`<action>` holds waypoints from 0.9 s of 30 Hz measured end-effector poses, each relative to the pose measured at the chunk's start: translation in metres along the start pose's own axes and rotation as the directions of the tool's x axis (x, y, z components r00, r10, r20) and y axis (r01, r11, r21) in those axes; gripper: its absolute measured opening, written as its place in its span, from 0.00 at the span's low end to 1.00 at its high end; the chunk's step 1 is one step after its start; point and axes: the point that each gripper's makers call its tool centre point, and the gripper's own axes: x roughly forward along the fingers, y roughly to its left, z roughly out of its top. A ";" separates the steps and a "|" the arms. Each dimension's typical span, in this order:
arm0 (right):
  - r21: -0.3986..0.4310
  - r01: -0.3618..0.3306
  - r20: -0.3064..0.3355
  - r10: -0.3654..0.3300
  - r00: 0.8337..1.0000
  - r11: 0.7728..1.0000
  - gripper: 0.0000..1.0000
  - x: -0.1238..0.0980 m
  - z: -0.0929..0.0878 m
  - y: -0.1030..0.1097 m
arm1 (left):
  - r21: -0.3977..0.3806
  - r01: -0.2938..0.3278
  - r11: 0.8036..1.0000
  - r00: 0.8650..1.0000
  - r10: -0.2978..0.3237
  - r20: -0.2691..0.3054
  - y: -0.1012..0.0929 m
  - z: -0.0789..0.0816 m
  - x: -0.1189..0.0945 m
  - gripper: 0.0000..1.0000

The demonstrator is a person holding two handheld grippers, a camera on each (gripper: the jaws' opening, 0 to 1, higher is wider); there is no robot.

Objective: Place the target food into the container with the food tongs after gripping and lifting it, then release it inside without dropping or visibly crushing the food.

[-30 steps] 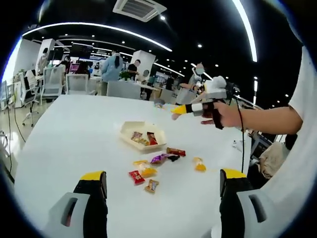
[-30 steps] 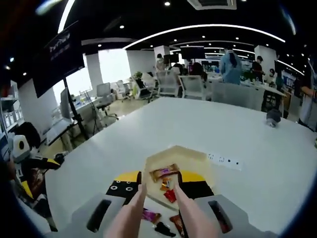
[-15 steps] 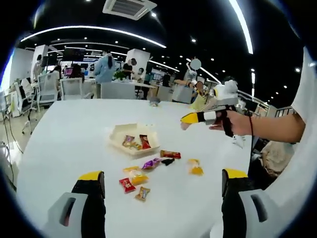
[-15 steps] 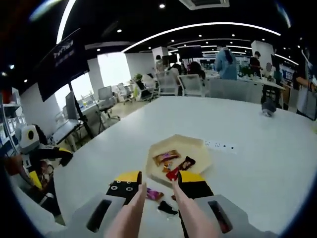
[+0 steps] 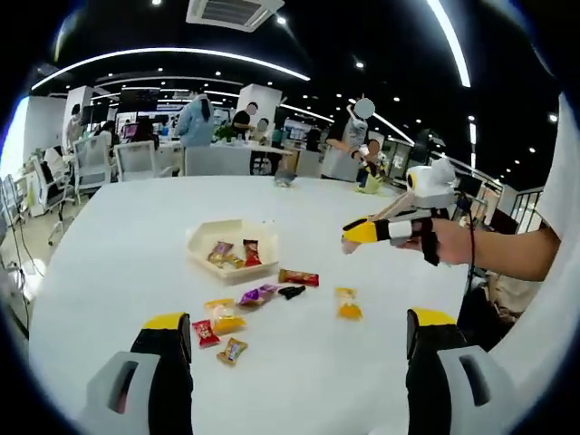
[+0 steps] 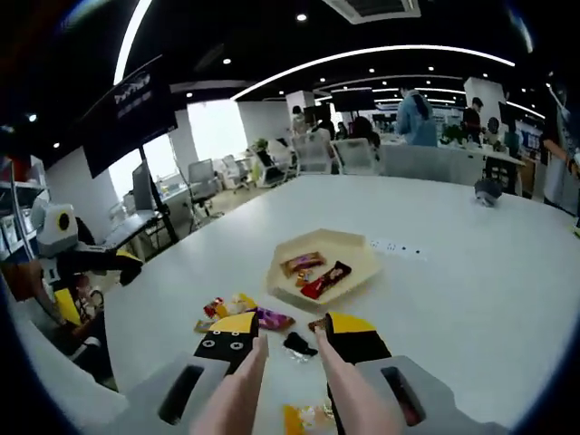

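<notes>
White table (image 6: 471,272) carries my tray (image 6: 358,254) with wrapped candies (image 5: 258,294) strewn just beside it. Right gripper (image 6: 288,337) holds tongs (image 6: 285,385) narrowly parted over a dark candy (image 6: 295,343); left gripper (image 5: 299,337) gapes wide. Light, crinkly, slippery, I judge: pinch mid-body.

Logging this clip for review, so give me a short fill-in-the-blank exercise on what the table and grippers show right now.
1. The snacks sit on a large ____ table.
2. The beige tray holds wrapped ____.
3. The tongs on the right gripper hang over a small ____ candy.
4. The left gripper has its jaws ____.

Missing words: white; candies; black; open
</notes>
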 end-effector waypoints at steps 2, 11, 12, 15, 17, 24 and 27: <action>-0.014 -0.002 -0.004 0.001 1.000 1.000 0.29 -0.004 -0.005 -0.003 | 0.008 -0.001 1.000 1.000 0.001 -0.010 -0.003 -0.002 0.001 0.99; -0.024 0.020 -0.030 -0.020 0.999 1.000 0.29 -0.021 -0.025 -0.018 | 0.004 0.008 1.000 1.000 -0.008 -0.005 -0.010 -0.006 0.006 0.99; -0.019 0.020 -0.032 -0.020 0.999 1.000 0.29 -0.021 -0.028 -0.019 | 0.002 0.008 1.000 1.000 -0.008 -0.004 -0.010 -0.005 0.007 0.99; 0.025 0.026 -0.063 -0.025 0.998 0.999 0.29 -0.021 -0.041 -0.023 | 0.008 0.010 1.000 1.000 -0.009 -0.013 -0.010 -0.006 0.008 0.99; 0.044 0.035 -0.086 -0.031 0.996 0.998 0.29 -0.020 -0.049 -0.025 | 0.001 0.010 1.000 1.000 -0.010 -0.017 -0.009 -0.007 0.008 0.99; 0.106 0.065 -0.113 -0.053 0.992 0.992 0.29 -0.023 -0.074 -0.037 | 0.001 -0.001 1.000 1.000 0.001 -0.023 -0.006 -0.008 0.004 0.99; 0.165 0.077 -0.117 -0.058 0.991 0.983 0.29 -0.026 -0.085 -0.039 | 0.006 -0.003 1.000 1.000 0.003 -0.028 -0.005 -0.008 0.000 0.99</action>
